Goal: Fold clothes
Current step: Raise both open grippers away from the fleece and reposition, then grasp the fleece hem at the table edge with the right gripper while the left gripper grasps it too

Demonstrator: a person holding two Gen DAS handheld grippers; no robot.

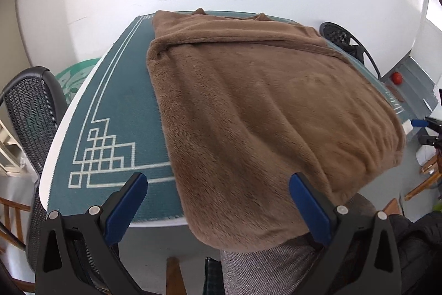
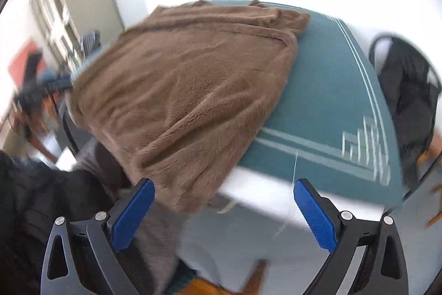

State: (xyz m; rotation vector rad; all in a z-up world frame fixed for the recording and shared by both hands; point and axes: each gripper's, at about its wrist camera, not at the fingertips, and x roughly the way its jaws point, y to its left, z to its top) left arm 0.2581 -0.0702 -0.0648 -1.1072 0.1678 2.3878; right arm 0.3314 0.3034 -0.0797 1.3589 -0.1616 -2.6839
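A brown fleece garment (image 1: 257,112) lies folded over on a teal mat (image 1: 121,107) that covers a white table. Its near edge hangs over the table's front edge. The garment also shows in the right wrist view (image 2: 187,85), spread across the mat (image 2: 326,107). My left gripper (image 1: 218,190) is open and empty, just above the garment's near left corner. My right gripper (image 2: 223,195) is open and empty, held in front of the table edge beside the hanging hem. The right wrist view is blurred.
A black mesh chair (image 1: 33,112) stands left of the table and another (image 1: 345,40) at the far right. A dark chair (image 2: 408,96) stands at the right in the right wrist view. The white table edge (image 2: 270,198) is near. The person's legs are below the hem.
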